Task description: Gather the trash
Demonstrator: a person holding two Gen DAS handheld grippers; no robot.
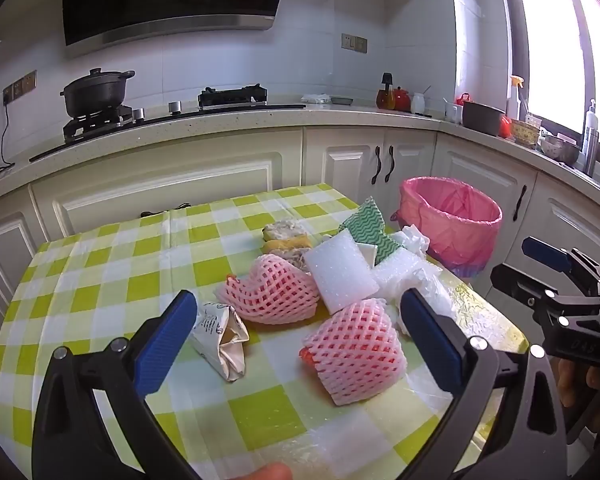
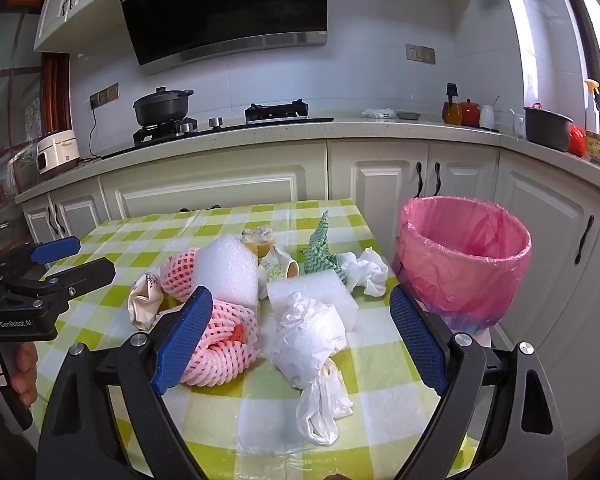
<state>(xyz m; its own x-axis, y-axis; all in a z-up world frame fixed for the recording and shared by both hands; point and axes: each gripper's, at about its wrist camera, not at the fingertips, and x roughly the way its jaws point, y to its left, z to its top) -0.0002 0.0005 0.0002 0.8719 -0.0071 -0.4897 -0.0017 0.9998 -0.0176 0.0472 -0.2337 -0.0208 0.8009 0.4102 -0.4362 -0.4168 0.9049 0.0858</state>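
A pile of trash lies on the green-checked table [image 1: 100,280]. It holds two pink foam fruit nets [image 1: 354,354] [image 1: 272,292], a crumpled paper wrapper [image 1: 222,338], white foam blocks [image 1: 338,270], a green wavy cloth [image 1: 370,226] and white plastic bags [image 2: 306,340]. A bin with a pink liner [image 2: 466,260] stands right of the table. My left gripper [image 1: 300,320] is open and empty above the near net. My right gripper [image 2: 300,320] is open and empty above the plastic bag, with the near net [image 2: 220,344] by its left finger.
White kitchen cabinets [image 2: 220,188] run behind the table. The counter carries a black pot [image 2: 162,106] on the stove, jars and bowls. The right gripper shows at the right edge of the left wrist view [image 1: 556,280].
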